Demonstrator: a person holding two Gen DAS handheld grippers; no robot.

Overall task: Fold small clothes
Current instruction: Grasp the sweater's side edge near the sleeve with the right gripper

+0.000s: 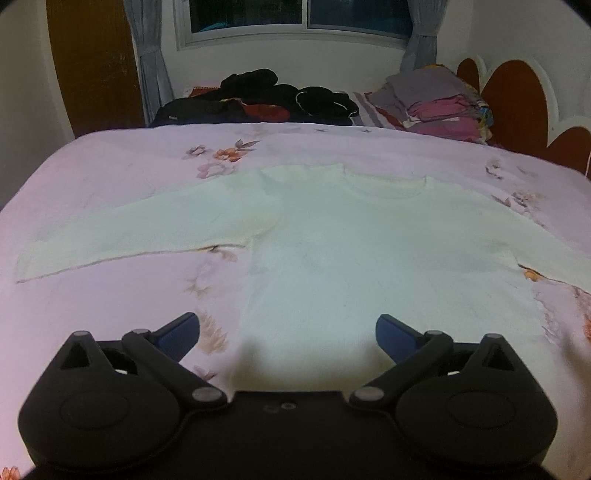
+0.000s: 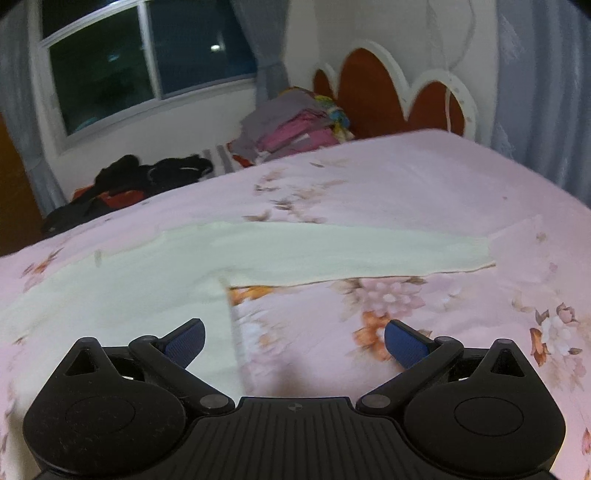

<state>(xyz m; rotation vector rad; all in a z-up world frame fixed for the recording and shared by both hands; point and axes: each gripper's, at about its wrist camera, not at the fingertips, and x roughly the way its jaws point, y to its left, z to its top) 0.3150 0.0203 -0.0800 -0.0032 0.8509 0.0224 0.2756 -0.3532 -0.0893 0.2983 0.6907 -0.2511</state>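
Note:
A pale long-sleeved top (image 1: 351, 251) lies spread flat on the pink flowered bedspread (image 1: 110, 314), neck away from me and both sleeves out to the sides. My left gripper (image 1: 288, 332) is open above the lower left part of its hem, with nothing between the blue pads. In the right wrist view the same top (image 2: 129, 280) shows with its right sleeve (image 2: 351, 251) stretched out to the right. My right gripper (image 2: 293, 341) is open over the top's right side edge near the hem, holding nothing.
A heap of dark clothes (image 1: 266, 98) lies at the far side of the bed. A stack of folded grey and pink clothes (image 1: 439, 105) sits by the scalloped headboard (image 1: 524, 103). A window (image 1: 295, 18) with curtains is behind.

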